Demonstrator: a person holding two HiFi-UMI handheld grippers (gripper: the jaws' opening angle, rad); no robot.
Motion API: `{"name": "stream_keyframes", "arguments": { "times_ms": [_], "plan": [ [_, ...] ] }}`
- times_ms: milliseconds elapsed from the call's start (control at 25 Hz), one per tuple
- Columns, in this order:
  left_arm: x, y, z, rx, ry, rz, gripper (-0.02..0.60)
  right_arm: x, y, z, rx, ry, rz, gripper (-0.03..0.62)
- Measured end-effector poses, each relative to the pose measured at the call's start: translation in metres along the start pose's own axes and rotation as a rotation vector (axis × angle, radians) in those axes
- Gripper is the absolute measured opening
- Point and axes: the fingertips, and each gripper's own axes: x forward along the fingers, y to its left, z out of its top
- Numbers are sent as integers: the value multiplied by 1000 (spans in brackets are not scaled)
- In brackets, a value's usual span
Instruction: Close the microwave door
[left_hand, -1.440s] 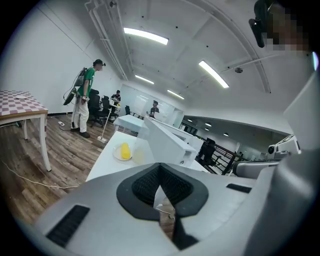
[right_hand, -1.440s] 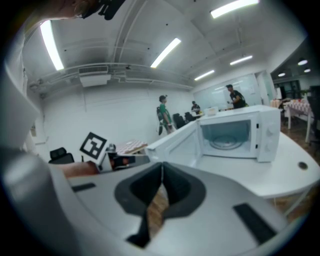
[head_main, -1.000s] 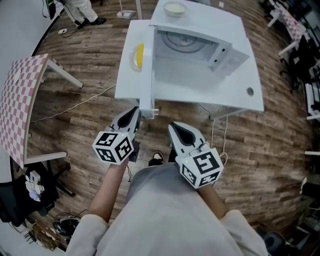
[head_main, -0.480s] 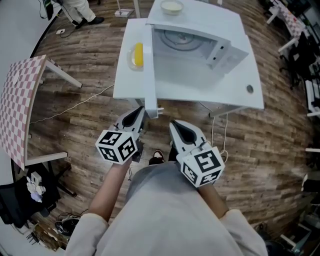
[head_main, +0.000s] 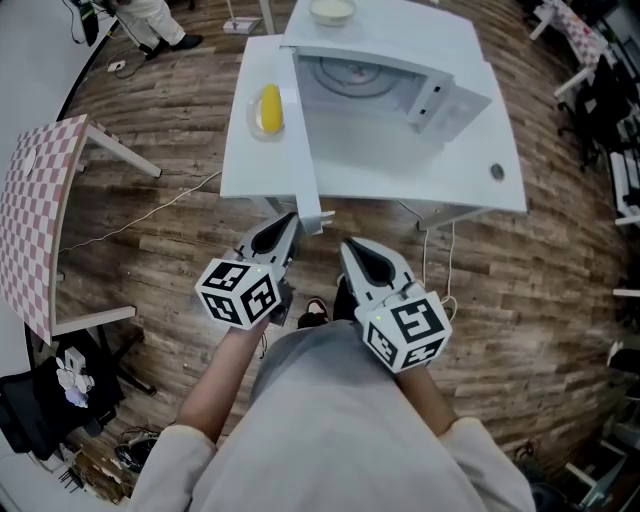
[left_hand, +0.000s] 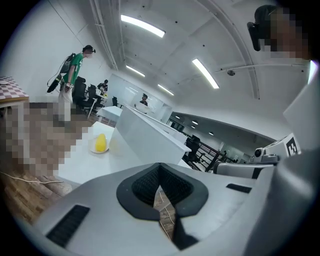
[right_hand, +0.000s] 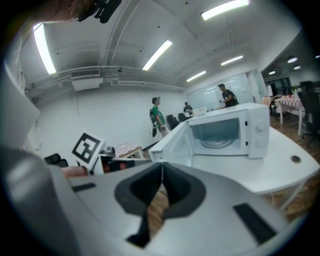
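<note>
Microwave door wide open, closing not yet begun

The microwave (head_main: 400, 90) stands on the white table (head_main: 470, 190). Its door (head_main: 303, 130) is swung fully out toward the person, so the empty inside with the turntable is visible. The left gripper (head_main: 290, 220) is just beside the free end of the door; I cannot tell if it touches. The right gripper (head_main: 352, 248) hangs near it, apart from the door. On both grippers the jaws are together at the tips and hold nothing. In my judgement the whole push is left to do: the door must swing across until it latches.
</note>
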Motion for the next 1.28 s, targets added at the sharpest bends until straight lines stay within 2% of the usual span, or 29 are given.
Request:
{"name": "stream_keyframes", "arguments": {
  "times_ms": [560, 1280],
  "plan": [
    [25, -23, -3, 17, 32, -57, 14, 5, -25, 7, 24, -8, -16, 23],
    [67, -56, -11, -35, 52, -134, 14, -9, -65, 12, 38, -14, -74, 23]
  ]
}}
